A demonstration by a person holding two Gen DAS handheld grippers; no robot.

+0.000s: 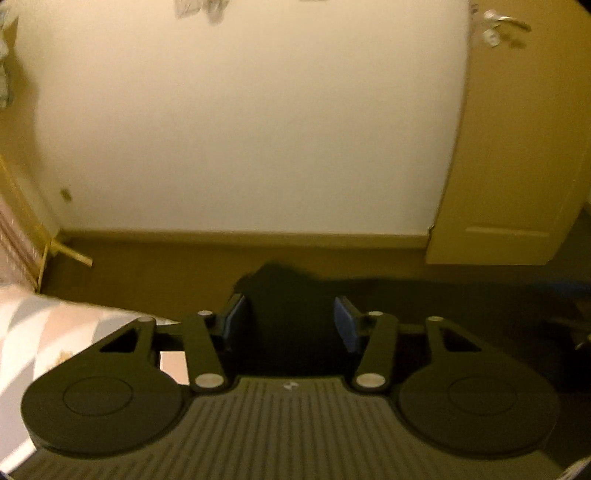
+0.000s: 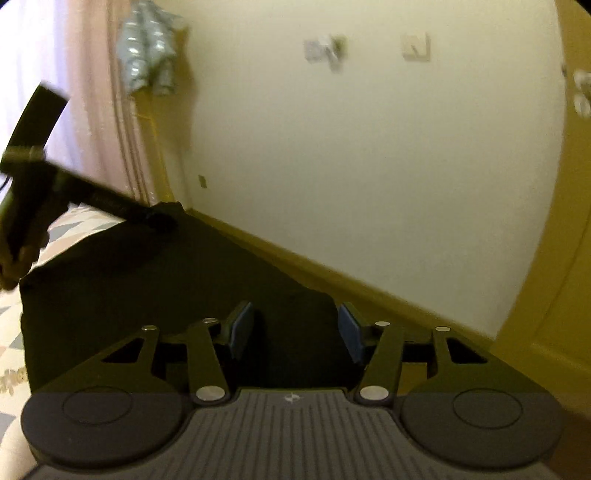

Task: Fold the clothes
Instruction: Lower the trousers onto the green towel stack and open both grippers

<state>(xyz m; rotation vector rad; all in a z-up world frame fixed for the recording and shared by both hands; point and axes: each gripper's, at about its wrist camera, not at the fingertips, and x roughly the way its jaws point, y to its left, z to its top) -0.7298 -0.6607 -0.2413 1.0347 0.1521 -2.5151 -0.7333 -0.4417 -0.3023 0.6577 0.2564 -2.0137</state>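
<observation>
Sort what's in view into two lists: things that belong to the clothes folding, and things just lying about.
Belongs to the job:
- dark garment, spread over the patterned bedding
- left gripper, jaws apart around a garment edge
- right gripper, jaws apart around a garment edge

Just lying about:
- door and its handle
- wall switch
- curtain

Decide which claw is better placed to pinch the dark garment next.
Left, narrowly: the dark garment reaches past the open pads of the left claw; at the right claw its edge barely reaches them.
</observation>
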